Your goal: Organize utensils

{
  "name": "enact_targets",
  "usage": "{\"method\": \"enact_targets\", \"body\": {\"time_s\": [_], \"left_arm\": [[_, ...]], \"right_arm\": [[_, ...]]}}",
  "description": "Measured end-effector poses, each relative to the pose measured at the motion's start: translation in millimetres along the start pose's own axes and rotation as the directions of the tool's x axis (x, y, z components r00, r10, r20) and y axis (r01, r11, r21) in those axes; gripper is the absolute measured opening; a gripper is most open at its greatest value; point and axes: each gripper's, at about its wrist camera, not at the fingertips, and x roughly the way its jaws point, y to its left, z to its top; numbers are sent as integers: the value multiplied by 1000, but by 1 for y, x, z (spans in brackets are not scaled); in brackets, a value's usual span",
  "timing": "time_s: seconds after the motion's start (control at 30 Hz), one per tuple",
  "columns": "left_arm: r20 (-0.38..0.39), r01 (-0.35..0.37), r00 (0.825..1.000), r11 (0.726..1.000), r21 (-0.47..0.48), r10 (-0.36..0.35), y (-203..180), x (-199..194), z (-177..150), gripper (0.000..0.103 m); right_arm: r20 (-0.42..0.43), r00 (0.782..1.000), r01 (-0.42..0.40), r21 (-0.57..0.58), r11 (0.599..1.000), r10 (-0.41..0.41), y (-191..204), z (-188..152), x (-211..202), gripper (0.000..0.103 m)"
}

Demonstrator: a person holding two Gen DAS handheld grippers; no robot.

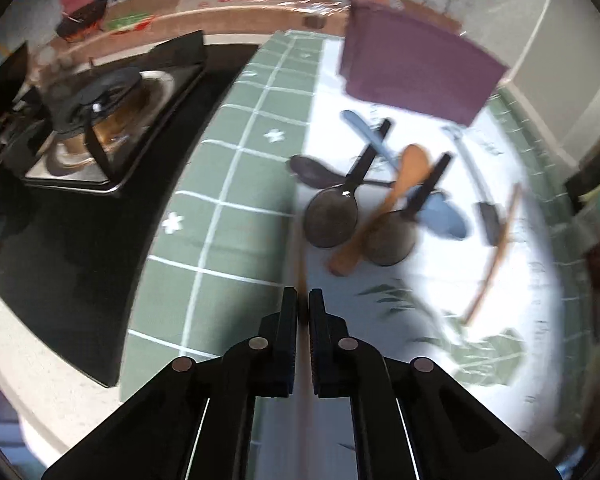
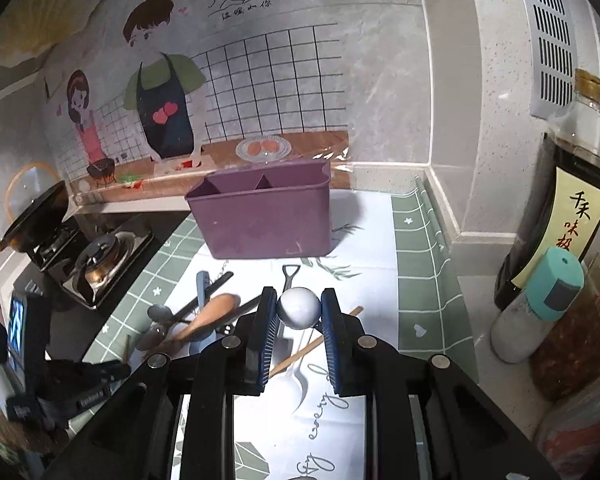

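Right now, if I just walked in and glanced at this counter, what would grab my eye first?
Probably the purple utensil holder standing empty at the back of the green checked mat, with a jumble of spoons and the wooden spatula crossed in front of it. Then the right gripper, clamped on a white ladle, and the gas stove at the left.

The right gripper (image 2: 299, 307) clamps a white spoon (image 2: 299, 307) by its bowl above the mat (image 2: 420, 280), short of the purple utensil holder (image 2: 262, 216).
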Motion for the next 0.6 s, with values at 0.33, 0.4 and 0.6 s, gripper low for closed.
{"method": "enact_targets", "body": {"time_s": [0.33, 0.4, 0.6], "left_arm": [[212, 156, 961, 980, 124, -180, -31, -90, 44, 5], [289, 175, 932, 970, 169, -218, -42, -115, 64, 5], [494, 208, 814, 947, 246, -307, -63, -184, 132, 5]], "right_arm": [[46, 992, -122, 91, 988, 118, -15, 24, -10, 20], [60, 985, -167, 124, 978, 160, -19, 33, -13, 20], [192, 953, -260, 133, 956, 233, -17, 85, -46, 20]]}}
